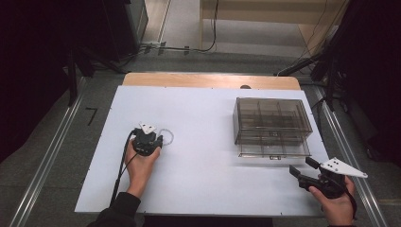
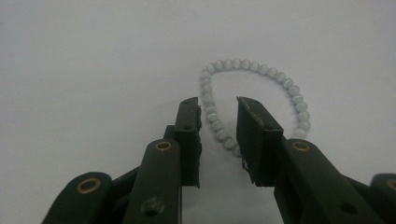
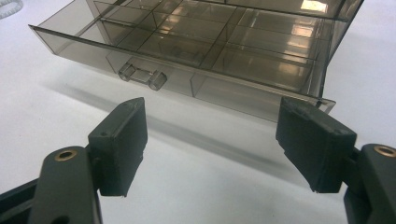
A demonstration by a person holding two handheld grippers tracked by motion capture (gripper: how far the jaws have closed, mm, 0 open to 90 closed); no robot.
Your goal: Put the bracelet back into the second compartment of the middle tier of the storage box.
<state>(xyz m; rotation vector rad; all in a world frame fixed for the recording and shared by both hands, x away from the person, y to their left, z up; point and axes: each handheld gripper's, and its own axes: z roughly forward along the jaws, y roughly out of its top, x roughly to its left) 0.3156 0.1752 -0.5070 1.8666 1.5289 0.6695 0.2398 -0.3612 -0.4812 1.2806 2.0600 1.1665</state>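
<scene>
At the near edge of the white bench [image 1: 203, 156], two hands are each holding a tool. The right tool [image 1: 301, 170] is hovering near the right corner of the bench, in the person's right hand [image 1: 338, 201]. Its jaws are standing wide apart with nothing between them, and they are pointing toward the drawer box. In the right gripper view the right tool [image 3: 210, 144] is facing the front of the pulled-out drawer [image 3: 187, 56], which is lying a little beyond the jaw tips and is not touching them.

A little farther, on the left part of the bench, the left hand [image 1: 141, 163] is holding the left tool [image 1: 158, 141] down close to the surface. In the left gripper view the left tool [image 2: 218, 122] is released, with a narrow gap, and one side of the pale bead bracelet [image 2: 280, 81] is passing between the jaws. I cannot tell if the jaws are touching the beads. The bracelet is lying flat on the bench as a loop.

Farther on the right side, the smoky transparent drawer box [image 1: 272, 113] is standing on the bench, well apart from the bracelet [image 1: 168, 137], with its lower drawer [image 1: 274, 150] partly open toward the person. The drawer is divided into compartments.
</scene>
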